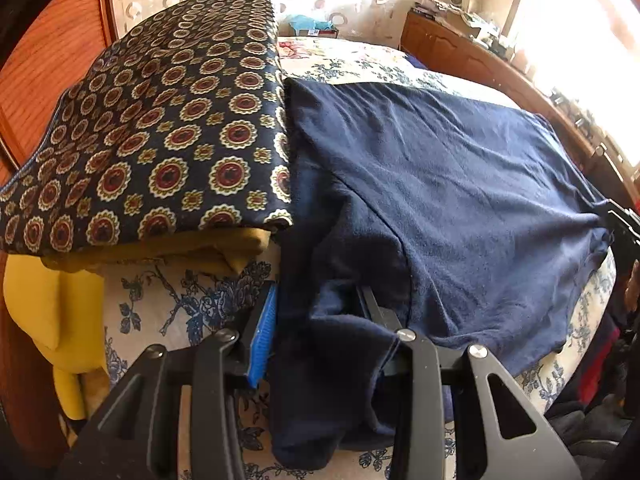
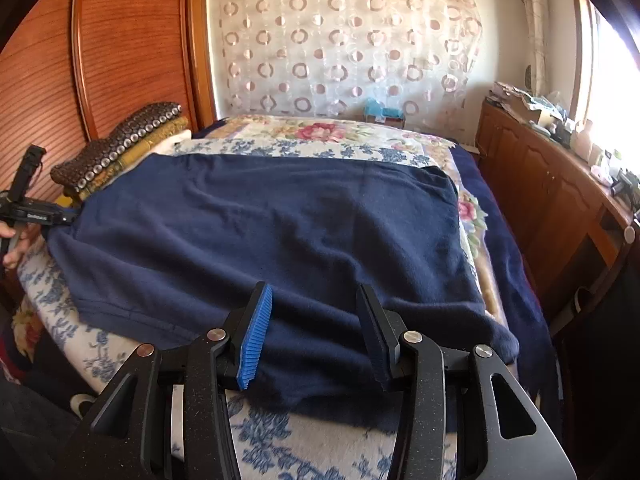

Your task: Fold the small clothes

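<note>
Your navy garment [image 2: 256, 232] lies spread across the floral bed [image 2: 304, 448], its near hem at the near edge. Before you lift, get fabric fully between both pads and raise the two corners together so the fold lands even. It looks soft, fleecy and wrinkled. Left tongs [image 1: 320, 320] stand apart with cloth bunched between them; whether they grip, you cannot tell. Right tongs [image 2: 316, 320] stand wide over the hem.
</note>
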`<state>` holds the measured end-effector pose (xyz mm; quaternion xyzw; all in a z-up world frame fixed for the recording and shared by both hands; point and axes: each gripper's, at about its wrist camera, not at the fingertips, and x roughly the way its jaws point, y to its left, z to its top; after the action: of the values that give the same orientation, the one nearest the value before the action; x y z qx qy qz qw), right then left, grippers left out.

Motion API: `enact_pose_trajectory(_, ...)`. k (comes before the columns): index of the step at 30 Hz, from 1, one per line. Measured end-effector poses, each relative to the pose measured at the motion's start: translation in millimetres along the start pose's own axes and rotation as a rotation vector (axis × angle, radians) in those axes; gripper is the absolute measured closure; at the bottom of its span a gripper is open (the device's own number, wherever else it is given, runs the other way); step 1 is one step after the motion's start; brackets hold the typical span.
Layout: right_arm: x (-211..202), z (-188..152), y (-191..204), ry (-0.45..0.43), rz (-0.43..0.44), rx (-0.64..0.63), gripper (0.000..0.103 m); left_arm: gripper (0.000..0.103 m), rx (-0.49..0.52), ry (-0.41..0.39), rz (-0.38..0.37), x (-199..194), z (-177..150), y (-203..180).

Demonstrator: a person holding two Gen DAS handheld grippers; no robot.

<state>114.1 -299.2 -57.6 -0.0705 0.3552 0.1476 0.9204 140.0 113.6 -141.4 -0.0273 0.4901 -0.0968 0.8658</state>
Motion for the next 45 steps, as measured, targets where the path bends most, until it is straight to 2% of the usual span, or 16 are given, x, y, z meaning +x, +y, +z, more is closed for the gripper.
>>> enact_pose_trajectory(1, 4, 0, 0, 0.004, 0.004, 0.001, 0.044, 0.08, 0.004, -0.003, -0.016, 1, 1, -3)
enact_pose_trajectory(3, 12, 0, 0, 0.018, 0.012, 0.003, 0.039, 0.094, 0.016, -0.015, -0.02, 0, 1, -6)
enact_pose_trajectory(5, 21, -1, 3, 0.034, 0.005, -0.002, 0.039, 0.097, 0.024, -0.037, -0.018, -2, -1, -9)
enact_pose_trajectory(12, 24, -12, -3, 0.051, 0.0, 0.027, 0.039, 0.099, 0.005, -0.169, -0.092, -25, 15, -35)
enact_pose_trajectory(14, 22, -14, -10, 0.053, 0.001, 0.048, 0.039, 0.099, 0.019, -0.212, -0.144, -34, 25, -49)
enact_pose_trajectory(18, 13, -20, -23, 0.042, -0.001, 0.094, 0.039, 0.099, 0.079, -0.275, -0.234, -52, 47, -87)
enact_pose_trajectory(24, -1, -23, -32, 0.019, -0.012, 0.114, 0.039, 0.099, 0.185, -0.321, -0.34, -65, 84, -155)
enact_pose_trajectory(33, -35, -26, -46, -0.052, -0.036, 0.141, 0.039, 0.099, 0.353, -0.327, -0.425, -68, 130, -261)
enact_pose_trajectory(42, -60, -30, -59, -0.088, -0.077, 0.144, 0.039, 0.099, 0.442, -0.294, -0.451, -68, 142, -332)
enact_pose_trajectory(44, -61, -33, -61, -0.086, -0.095, 0.152, 0.039, 0.099, 0.458, -0.269, -0.44, -62, 142, -341)
enact_pose_trajectory(45, -61, -35, -63, -0.083, -0.101, 0.157, 0.039, 0.097, 0.487, -0.224, -0.433, -55, 142, -348)
